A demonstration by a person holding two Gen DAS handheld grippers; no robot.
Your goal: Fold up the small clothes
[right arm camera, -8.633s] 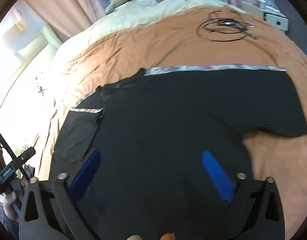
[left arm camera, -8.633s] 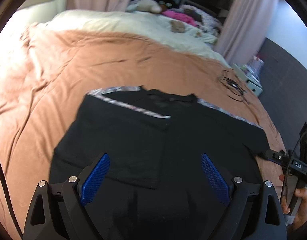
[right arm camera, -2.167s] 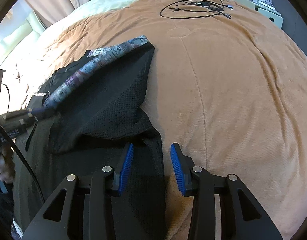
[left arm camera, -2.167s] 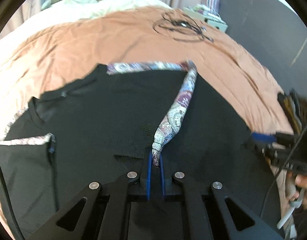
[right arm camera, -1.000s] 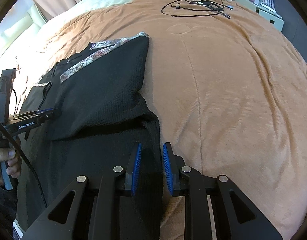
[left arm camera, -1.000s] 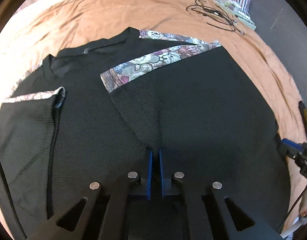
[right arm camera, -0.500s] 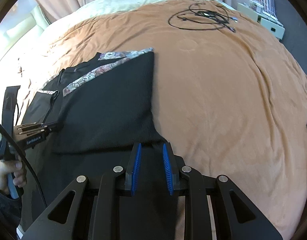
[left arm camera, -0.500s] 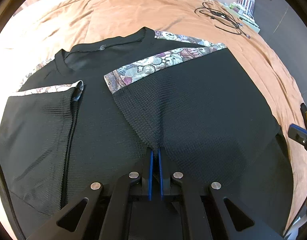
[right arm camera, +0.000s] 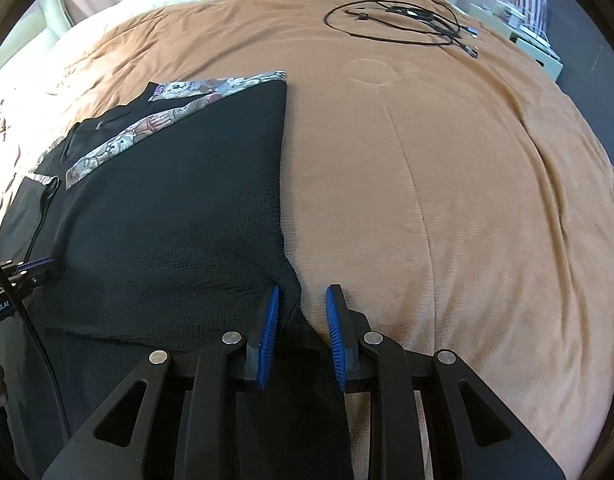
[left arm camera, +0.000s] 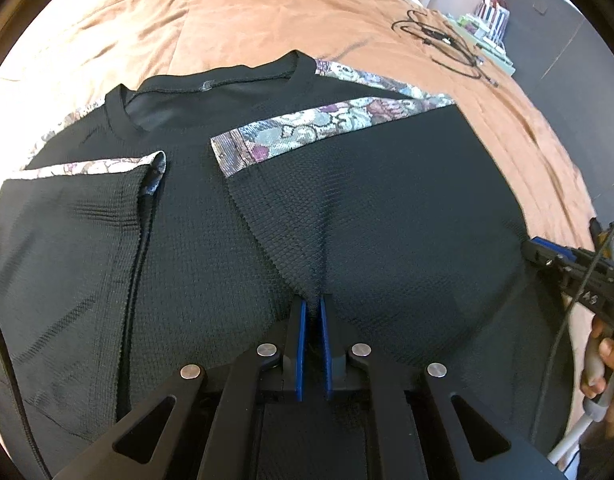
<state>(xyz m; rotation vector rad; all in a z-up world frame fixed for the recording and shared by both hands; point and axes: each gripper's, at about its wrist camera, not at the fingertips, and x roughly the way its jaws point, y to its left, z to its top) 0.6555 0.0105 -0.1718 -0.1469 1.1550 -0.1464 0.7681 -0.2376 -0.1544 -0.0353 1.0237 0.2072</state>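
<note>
A black shirt (left arm camera: 187,240) with flowered trim (left arm camera: 327,124) lies face up on the bed, both short sleeves folded in over the chest. My left gripper (left arm camera: 311,304) pinches the corner of the right-hand sleeve (left arm camera: 387,220) low against the shirt, and its jaws are just opening. In the right wrist view the shirt (right arm camera: 167,220) ends in a straight folded edge. My right gripper (right arm camera: 302,300) straddles that edge, jaws narrowly open. Cloth touches the left pad and blanket shows beside the right one.
An orange-brown blanket (right arm camera: 447,180) covers the bed. A coiled black cable (right arm camera: 407,16) lies on it at the far right. A white bedside unit (right arm camera: 535,36) stands beyond the bed's edge. A hand (left arm camera: 611,360) holds the right gripper's handle.
Two seconds ago the left gripper held the sleeve up by its trim; now the sleeve lies flat across the chest. The right gripper's jaws have narrowed over the shirt's side edge.
</note>
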